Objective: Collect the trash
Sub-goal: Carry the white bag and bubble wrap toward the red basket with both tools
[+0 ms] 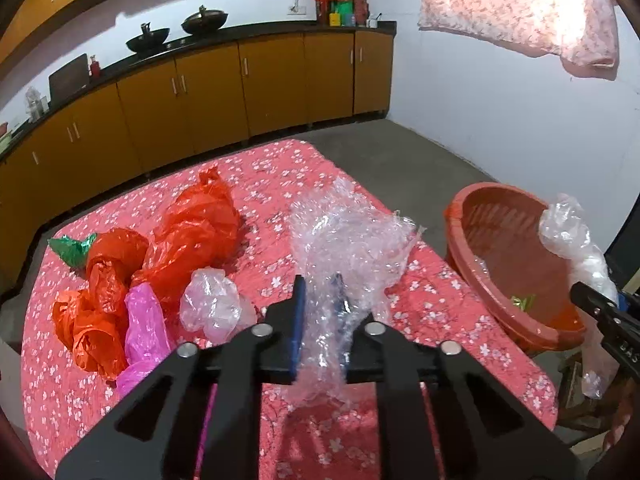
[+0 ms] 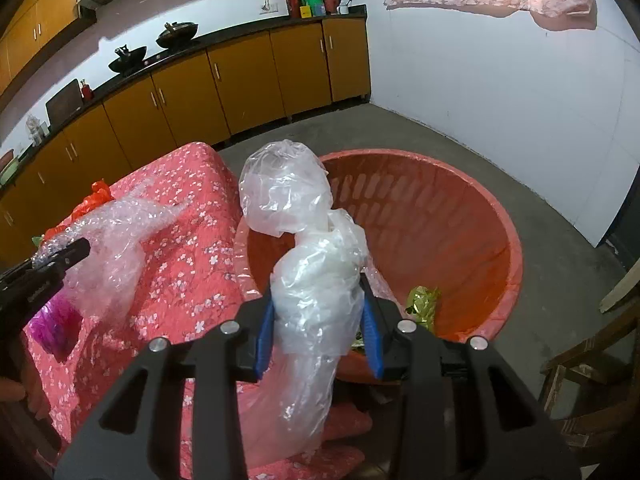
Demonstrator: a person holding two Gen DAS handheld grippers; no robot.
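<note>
My left tool (image 1: 320,300) grips crumpled clear bubble wrap (image 1: 348,236) above the table's right edge; my right tool (image 2: 318,320) clamps a cloudy plastic bag (image 2: 316,264) over the round red basket's (image 2: 500,216) near rim

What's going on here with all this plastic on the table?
A person with a gripper in each hand is collecting trash. The left gripper is shut on a sheet of bubble wrap over the floral table. The right gripper holds a clear plastic bag at the red basket, which already holds a gold wrapper. Orange bags remain on the table.
</note>
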